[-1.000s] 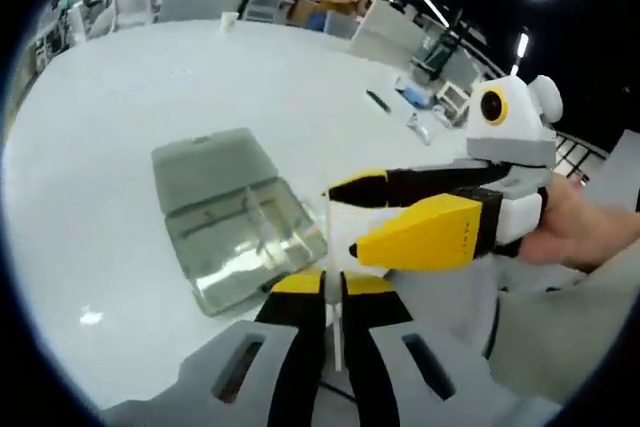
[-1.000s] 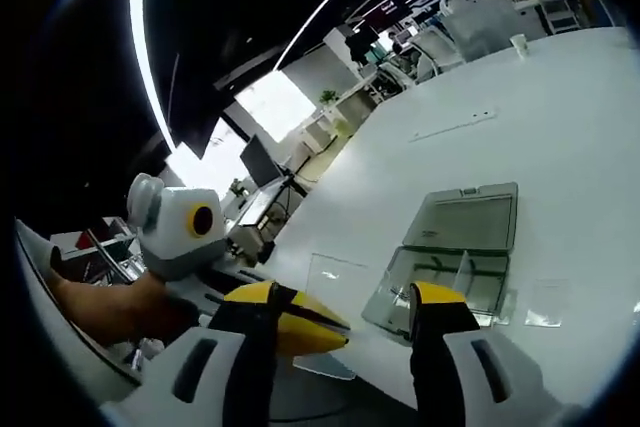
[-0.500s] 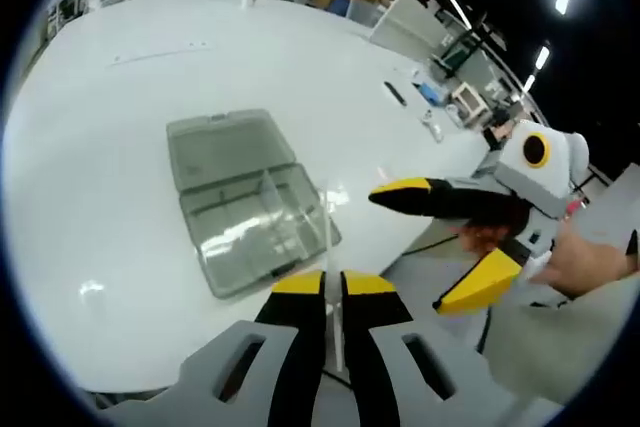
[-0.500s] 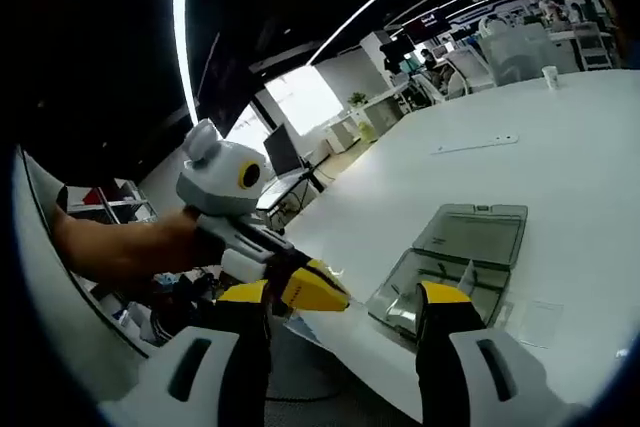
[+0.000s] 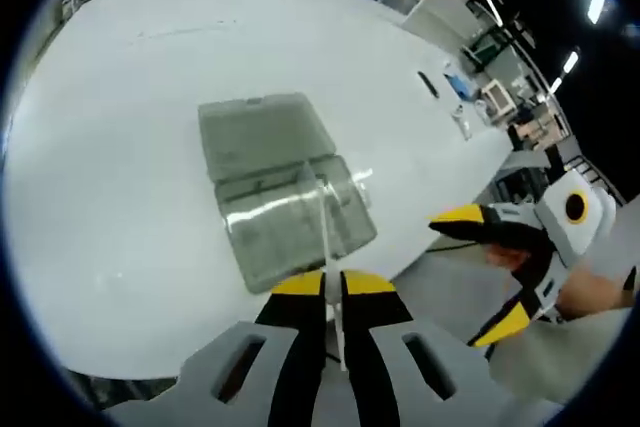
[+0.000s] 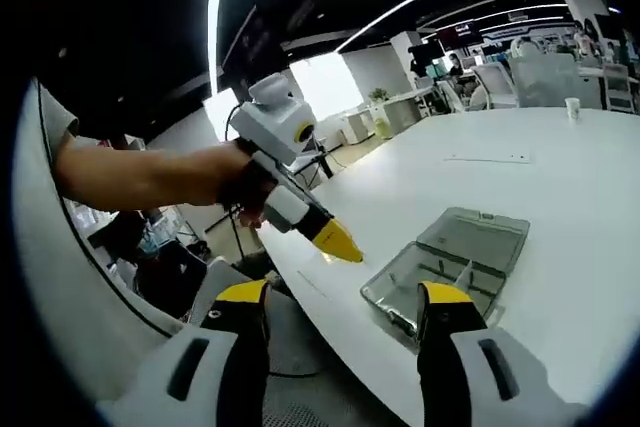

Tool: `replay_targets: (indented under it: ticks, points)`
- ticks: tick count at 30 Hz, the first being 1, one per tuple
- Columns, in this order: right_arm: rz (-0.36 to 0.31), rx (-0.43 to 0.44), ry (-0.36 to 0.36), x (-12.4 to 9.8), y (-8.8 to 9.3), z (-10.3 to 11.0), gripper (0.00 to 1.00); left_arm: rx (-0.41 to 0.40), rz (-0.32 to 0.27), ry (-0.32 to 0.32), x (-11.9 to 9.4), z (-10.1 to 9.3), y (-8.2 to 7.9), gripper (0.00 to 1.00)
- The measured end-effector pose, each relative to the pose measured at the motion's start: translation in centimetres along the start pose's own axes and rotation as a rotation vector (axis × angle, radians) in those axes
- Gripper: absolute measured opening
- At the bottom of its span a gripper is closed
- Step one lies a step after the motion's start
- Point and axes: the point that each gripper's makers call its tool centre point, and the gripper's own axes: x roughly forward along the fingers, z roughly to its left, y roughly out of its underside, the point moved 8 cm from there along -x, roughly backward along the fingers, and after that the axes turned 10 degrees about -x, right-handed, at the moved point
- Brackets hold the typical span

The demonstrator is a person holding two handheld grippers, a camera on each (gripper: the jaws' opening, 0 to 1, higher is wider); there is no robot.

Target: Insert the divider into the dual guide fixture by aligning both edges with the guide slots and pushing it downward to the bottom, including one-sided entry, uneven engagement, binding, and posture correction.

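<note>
- Divider [image 5: 326, 237]: a thin clear sheet, pinched edge-on between the left gripper [image 5: 333, 285]'s closed jaws, rising just beyond their tips. It looks light, stiff and slippery; hold low, near one edge.
- Dual guide fixture [image 5: 283, 207]: an open clear box on the white table [image 5: 120, 147], directly ahead of the jaws, lid [image 5: 262, 133] folded back beyond.
- Right gripper [image 6: 342, 299]: jaws apart, holding nothing; the box [image 6: 452, 267] lies ahead between them, nothing blocking.

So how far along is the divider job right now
Done: the clear divider is picked up, pinched on edge by the left gripper, and the clear box lies open on the white table. In hand: the divider is above the box, not yet in its slots. The right gripper is open and empty. Left: align both edges and push it down.
</note>
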Motion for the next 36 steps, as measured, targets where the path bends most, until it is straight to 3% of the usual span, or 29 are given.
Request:
replay_targets:
  ticks: [4, 25, 36]
  points:
    - [-0.001, -0.028, -0.007, -0.2, 0.2, 0.3, 0.59, -0.025, 0.039, -0.026, 0.6, 0.2, -0.3, 0.02]
    - [0.036, -0.222, -0.024, -0.1, 1.1, -0.1, 0.63, -0.112, 0.127, -0.120, 3.3, 0.7, -2.9, 0.02]
    - [0.052, -0.270, -0.029, 0.0, 1.4, -0.8, 0.65, -0.160, 0.175, -0.170, 5.1, 1.0, -3.5, 0.02]
